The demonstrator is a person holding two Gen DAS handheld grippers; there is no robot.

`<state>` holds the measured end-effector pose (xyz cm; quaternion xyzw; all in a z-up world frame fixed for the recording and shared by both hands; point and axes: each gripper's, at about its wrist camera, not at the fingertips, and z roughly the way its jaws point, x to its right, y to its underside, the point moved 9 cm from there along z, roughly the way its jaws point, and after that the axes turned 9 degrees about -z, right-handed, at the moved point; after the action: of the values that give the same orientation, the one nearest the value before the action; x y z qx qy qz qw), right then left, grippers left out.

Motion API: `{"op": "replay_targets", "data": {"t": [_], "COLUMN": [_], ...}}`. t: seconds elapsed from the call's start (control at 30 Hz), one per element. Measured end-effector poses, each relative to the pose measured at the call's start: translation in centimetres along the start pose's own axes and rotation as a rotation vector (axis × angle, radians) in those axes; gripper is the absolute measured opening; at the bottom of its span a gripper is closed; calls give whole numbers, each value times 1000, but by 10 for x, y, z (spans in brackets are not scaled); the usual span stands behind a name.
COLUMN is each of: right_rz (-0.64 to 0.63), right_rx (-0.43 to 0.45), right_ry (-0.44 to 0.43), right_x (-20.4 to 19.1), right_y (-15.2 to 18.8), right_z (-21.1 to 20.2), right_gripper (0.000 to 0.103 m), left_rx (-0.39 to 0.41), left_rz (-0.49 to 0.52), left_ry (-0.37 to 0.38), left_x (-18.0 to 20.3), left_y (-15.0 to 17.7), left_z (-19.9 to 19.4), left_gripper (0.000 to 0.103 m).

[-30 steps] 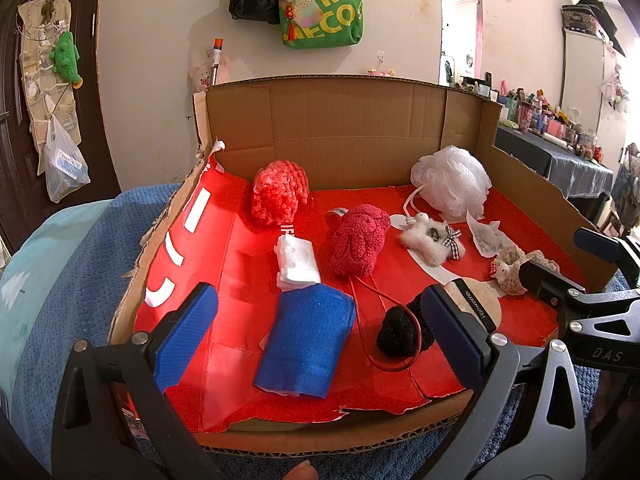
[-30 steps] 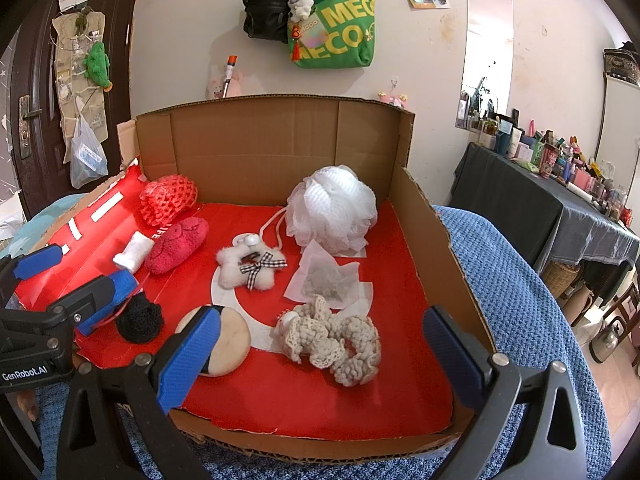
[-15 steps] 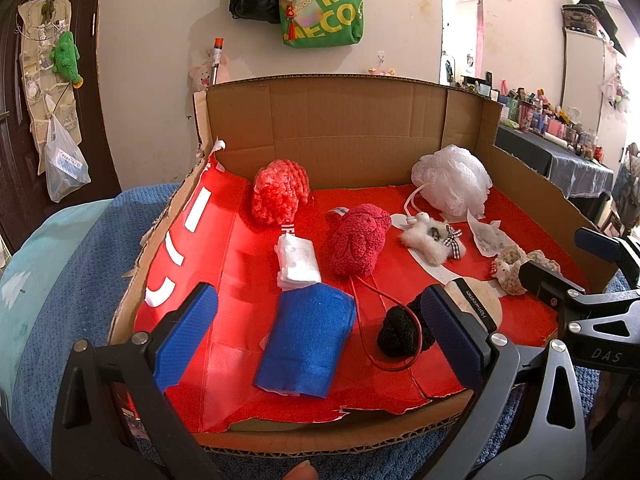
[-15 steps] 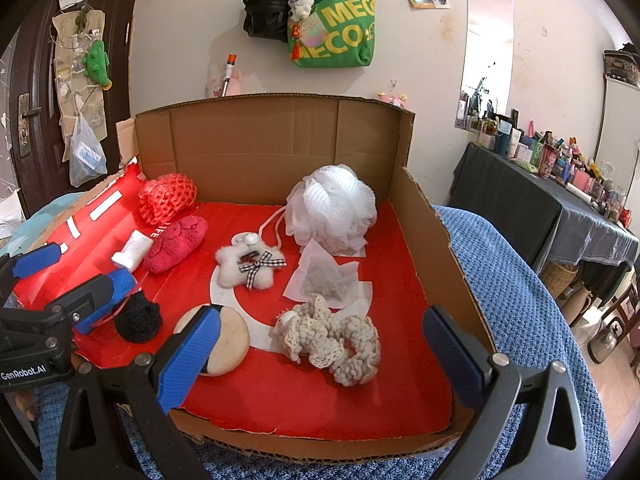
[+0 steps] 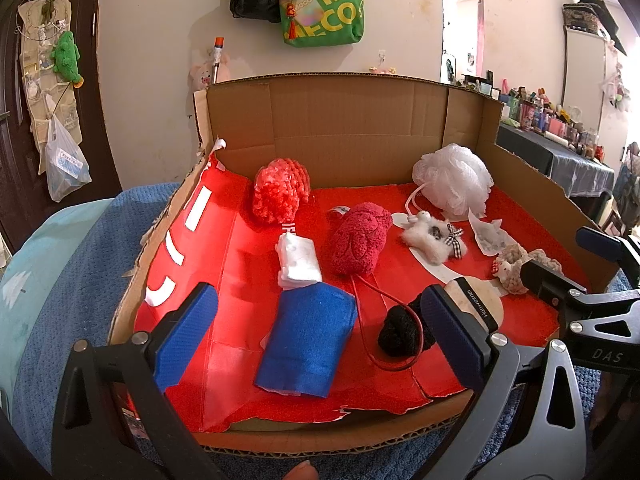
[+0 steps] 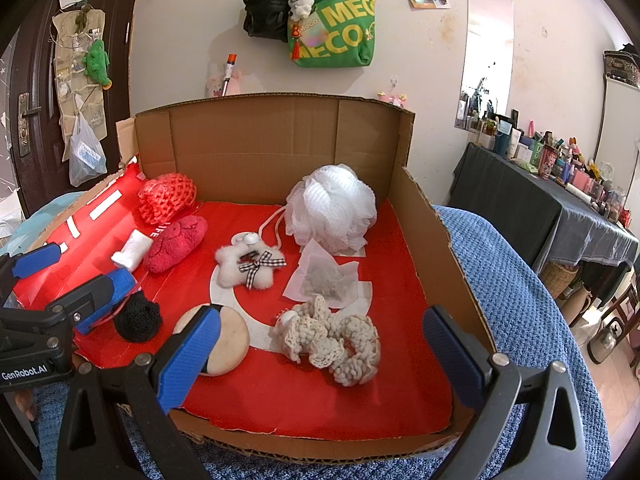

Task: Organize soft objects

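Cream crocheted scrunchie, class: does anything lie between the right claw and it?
Nothing visible does. The right claw is open at the box's front edge, and the cream crocheted scrunchie lies on bare red lining straight ahead. The round tan puff sits off to the left, behind the left finger.

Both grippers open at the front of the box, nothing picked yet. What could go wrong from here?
1. The thin red cord loops round the black knit ball; grabbing either may drag the other.
2. The left gripper and right gripper sit close at the near edge, so they might collide.
3. The cream crochet scrunchies lie tangled, so one pinch may lift both.
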<state>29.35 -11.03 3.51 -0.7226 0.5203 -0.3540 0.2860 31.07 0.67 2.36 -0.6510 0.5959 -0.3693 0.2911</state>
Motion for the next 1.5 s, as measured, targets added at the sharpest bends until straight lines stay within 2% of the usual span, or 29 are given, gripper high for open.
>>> {"op": "replay_targets", "data": {"t": [0.5,0.6,0.7,0.9,1.0,1.2,1.37,1.5], "right_rz": [11,19,8,-7,-11,28,44,50], "right_rx": [14,37,67,88,54,-94,-215,-258], "right_ry": [-17,-40,-56,-58,-48,-78,-76,-59], "right_x": [1,-1,-6,-7,-7,-10,-11,-7], "right_y": [0,-4,-8,2,16,63,92,102], "right_z": [-4,-22,-51,-106,-118,-104,-79,-69], "right_gripper": [103,103,103,103,103,103,103,103], "left_rx": [1,30,75,26,-53,-227,-238,-256], "left_rz": [-27,-58,-12,3,-13,-71,-21,-32], "left_ry": [30,70,36,27,5,43,-39,-54], "left_x": [0,5,11,16,13,10,4,1], "left_y": [-1,-8,-10,12,39,90,103,103], "left_z": [-9,-39,-71,-110,-112,-96,-82,-73], "left_gripper": [103,103,103,103,103,103,103,103]}}
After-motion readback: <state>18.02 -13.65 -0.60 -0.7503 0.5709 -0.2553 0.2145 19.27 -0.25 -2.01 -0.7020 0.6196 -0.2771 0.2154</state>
